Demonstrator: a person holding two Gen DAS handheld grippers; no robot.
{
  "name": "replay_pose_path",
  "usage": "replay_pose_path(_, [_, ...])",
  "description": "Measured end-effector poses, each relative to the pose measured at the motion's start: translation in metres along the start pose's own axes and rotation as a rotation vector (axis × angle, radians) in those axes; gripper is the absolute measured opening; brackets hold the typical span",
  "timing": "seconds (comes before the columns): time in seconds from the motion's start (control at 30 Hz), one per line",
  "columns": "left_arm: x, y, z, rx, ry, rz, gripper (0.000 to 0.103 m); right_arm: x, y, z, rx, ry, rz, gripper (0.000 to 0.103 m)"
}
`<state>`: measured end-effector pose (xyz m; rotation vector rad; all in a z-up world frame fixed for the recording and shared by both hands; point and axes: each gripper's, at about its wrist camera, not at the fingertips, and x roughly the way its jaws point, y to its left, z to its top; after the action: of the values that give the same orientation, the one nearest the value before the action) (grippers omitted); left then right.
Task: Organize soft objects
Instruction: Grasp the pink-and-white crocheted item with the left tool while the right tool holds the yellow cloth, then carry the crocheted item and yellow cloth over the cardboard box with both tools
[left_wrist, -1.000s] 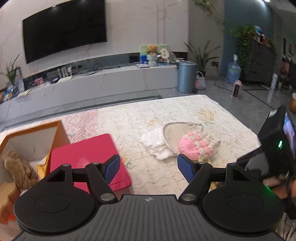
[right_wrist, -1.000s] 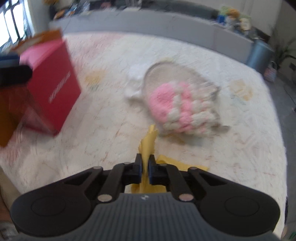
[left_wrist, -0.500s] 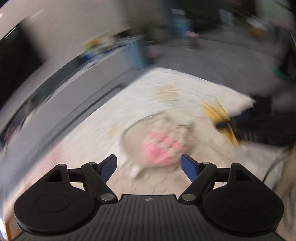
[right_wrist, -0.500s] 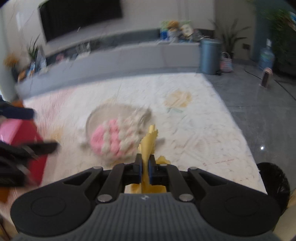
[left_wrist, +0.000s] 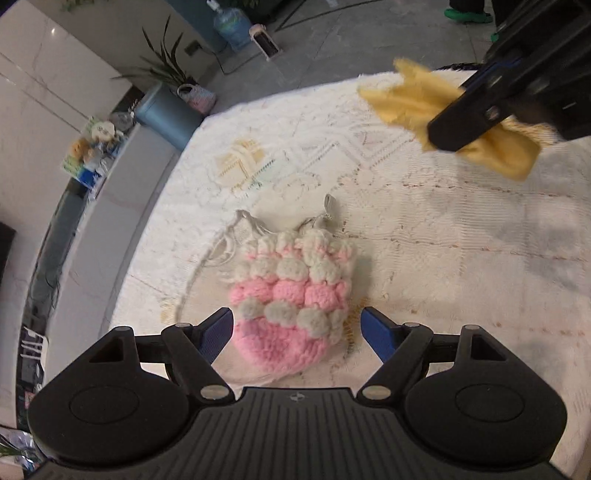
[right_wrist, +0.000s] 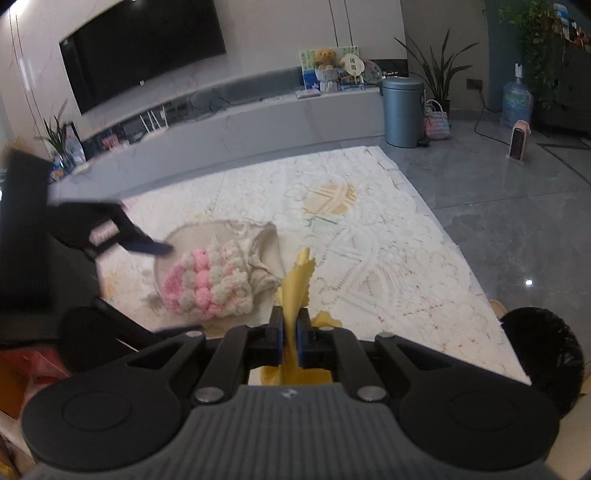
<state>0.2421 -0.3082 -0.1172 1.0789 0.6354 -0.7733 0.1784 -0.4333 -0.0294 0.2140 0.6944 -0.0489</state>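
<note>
Knitted pouch (left_wrist: 291, 295) lies between, seemingly untouched, left gripper (left_wrist: 297, 330) pads.

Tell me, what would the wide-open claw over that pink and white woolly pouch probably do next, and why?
Probably lower and close. The left gripper is open, its blue pads either side of the knitted pouch without pressing it, while the right gripper is shut on the yellow cloth.

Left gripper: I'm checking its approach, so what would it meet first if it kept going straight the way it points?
Most likely the pink and white crochet pouch, lying on the lace tablecloth between the left gripper's open jaws.
</note>
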Motion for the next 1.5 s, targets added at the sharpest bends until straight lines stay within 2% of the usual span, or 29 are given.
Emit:
replay_pose_path(0.1, [0.015, 0.001, 0.006, 0.026, 0.027, 0.043, 0.092, 0.000, -0.002, -0.001, 0.010, 0.001, 0.004, 0.004])
replay_pose_path(0.23, [0.022, 0.018, 0.013, -0.091, 0.068, 0.008, 0.089, 0.007, -0.004, -0.003, 0.021, 0.029, -0.015, 0.004])
replay_pose_path(0.27, [0.024, 0.022, 0.014, -0.111, 0.091, 0.015, 0.080, 0.008, -0.004, -0.003, 0.023, 0.032, -0.017, 0.004])
replay_pose_path(0.3, [0.025, 0.026, 0.015, -0.134, 0.115, 0.018, 0.064, 0.008, -0.005, -0.003, 0.028, 0.033, -0.016, 0.004])
replay_pose_path(0.4, [0.015, 0.043, 0.014, -0.250, 0.151, -0.026, 0.042, 0.009, -0.008, -0.001, 0.041, 0.027, -0.019, 0.004])
replay_pose_path(0.5, [0.003, 0.054, 0.013, -0.326, 0.170, -0.072, 0.032, 0.010, -0.009, -0.001, 0.042, 0.029, -0.015, 0.004])
replay_pose_path(0.67, [-0.012, 0.054, 0.012, -0.339, 0.183, -0.045, 0.030, 0.011, -0.008, -0.002, 0.036, 0.033, -0.001, 0.004])
replay_pose_path(0.77, [-0.011, 0.058, 0.012, -0.379, 0.247, -0.048, 0.029, 0.012, -0.006, 0.001, 0.023, 0.033, 0.006, 0.004])
replay_pose_path(0.87, [-0.018, 0.062, 0.010, -0.420, 0.261, -0.043, 0.029, 0.013, -0.004, 0.003, 0.019, 0.029, 0.013, 0.004])
replay_pose_path(1.1, [-0.046, 0.064, 0.012, -0.394, 0.217, 0.000, 0.029, 0.019, -0.002, 0.006, 0.018, 0.039, 0.012, 0.004])
replay_pose_path(1.3, [-0.063, 0.069, 0.018, -0.390, 0.172, 0.033, 0.029, 0.018, -0.006, 0.008, 0.058, 0.013, 0.034, 0.004])
replay_pose_path(1.43, [-0.070, 0.076, 0.021, -0.426, 0.152, 0.061, 0.029, 0.016, -0.015, 0.013, 0.128, -0.026, 0.077, 0.004])
replay_pose_path(1.5, [-0.074, 0.079, 0.021, -0.446, 0.130, 0.073, 0.029, 0.019, -0.018, 0.016, 0.159, -0.019, 0.062, 0.004])
